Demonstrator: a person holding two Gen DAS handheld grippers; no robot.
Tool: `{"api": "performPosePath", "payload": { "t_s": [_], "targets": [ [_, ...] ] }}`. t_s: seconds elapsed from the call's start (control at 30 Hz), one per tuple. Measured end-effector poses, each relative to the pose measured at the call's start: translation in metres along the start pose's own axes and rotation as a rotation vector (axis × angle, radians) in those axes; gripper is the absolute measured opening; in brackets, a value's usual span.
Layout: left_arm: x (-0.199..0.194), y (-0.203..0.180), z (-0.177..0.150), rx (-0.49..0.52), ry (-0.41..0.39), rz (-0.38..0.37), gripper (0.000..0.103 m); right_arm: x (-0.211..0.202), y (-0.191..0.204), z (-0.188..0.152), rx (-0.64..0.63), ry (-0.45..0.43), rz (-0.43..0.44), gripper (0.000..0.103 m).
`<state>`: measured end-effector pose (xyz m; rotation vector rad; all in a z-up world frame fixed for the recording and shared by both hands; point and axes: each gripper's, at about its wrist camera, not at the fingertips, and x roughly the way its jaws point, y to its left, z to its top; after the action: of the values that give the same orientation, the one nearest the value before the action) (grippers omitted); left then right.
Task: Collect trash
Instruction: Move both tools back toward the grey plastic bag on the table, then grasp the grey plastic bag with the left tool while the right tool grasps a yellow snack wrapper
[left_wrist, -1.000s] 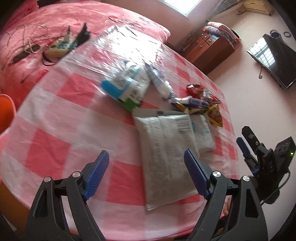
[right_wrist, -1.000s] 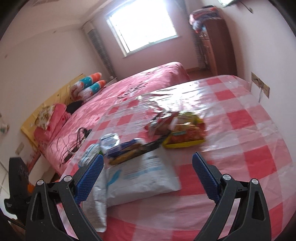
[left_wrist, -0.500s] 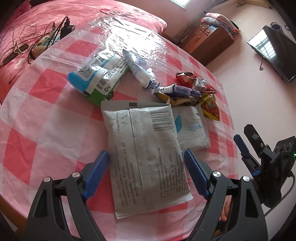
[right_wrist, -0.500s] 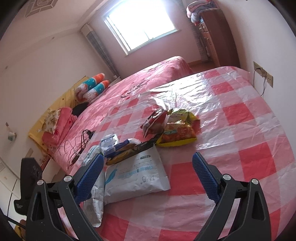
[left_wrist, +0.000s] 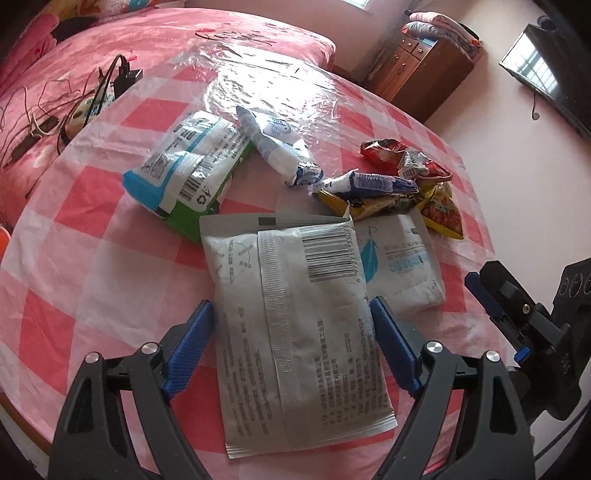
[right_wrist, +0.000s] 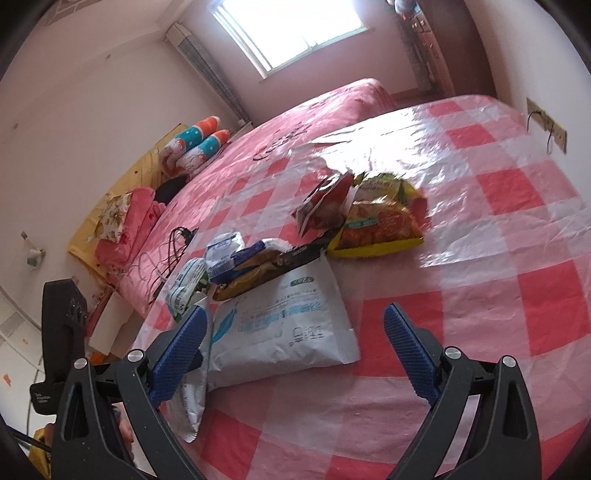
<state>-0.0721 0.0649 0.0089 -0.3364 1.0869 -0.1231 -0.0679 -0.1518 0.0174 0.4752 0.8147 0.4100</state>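
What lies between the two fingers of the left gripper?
In the left wrist view, the large grey packet lies flat on the checked tablecloth between the open fingers of the left gripper; neither pad touches it.

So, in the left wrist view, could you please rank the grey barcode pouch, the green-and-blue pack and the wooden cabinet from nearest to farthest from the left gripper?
1. Grey barcode pouch: between the open fingers of the left gripper.
2. Green-and-blue pack: mid-table, upper left.
3. Wooden cabinet: beyond the table, top right.

Bright window (right_wrist: 291, 33), pink bed (right_wrist: 314, 122) w/ pillows, wooden dresser (left_wrist: 417, 77), maybe TV (left_wrist: 543, 77).
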Motion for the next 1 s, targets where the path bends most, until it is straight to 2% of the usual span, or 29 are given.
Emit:
{"api": "performPosePath", "payload": {
  "t_s": [0.17,0.4,0.47,0.57,0.87,1.0],
  "targets": [
    [-0.002,0.003,0.005,0.018,-0.031,0.020,0.069,0.005,0.006,0.001,0.007,0.061,0.036,0.095],
    [-0.003,0.003,0.001,0.067,-0.047,-0.001,0.068,0.007,0.016,-0.003,0.014,0.142,0.056,0.095],
    [-0.003,0.001,-0.002,0.077,-0.045,-0.017,0.068,0.010,0.018,-0.004,0.018,0.162,0.066,0.090],
    [-0.004,-0.003,-0.007,0.092,-0.042,-0.042,0.068,0.016,0.017,-0.006,0.024,0.174,0.054,0.090],
    [-0.001,-0.028,-0.024,0.160,-0.009,-0.147,0.068,0.014,0.010,-0.001,0.014,0.093,-0.021,0.090],
    [-0.002,-0.025,-0.026,0.143,-0.007,-0.180,0.067,0.014,0.005,-0.001,0.000,0.057,-0.023,0.090]
  ]
}}
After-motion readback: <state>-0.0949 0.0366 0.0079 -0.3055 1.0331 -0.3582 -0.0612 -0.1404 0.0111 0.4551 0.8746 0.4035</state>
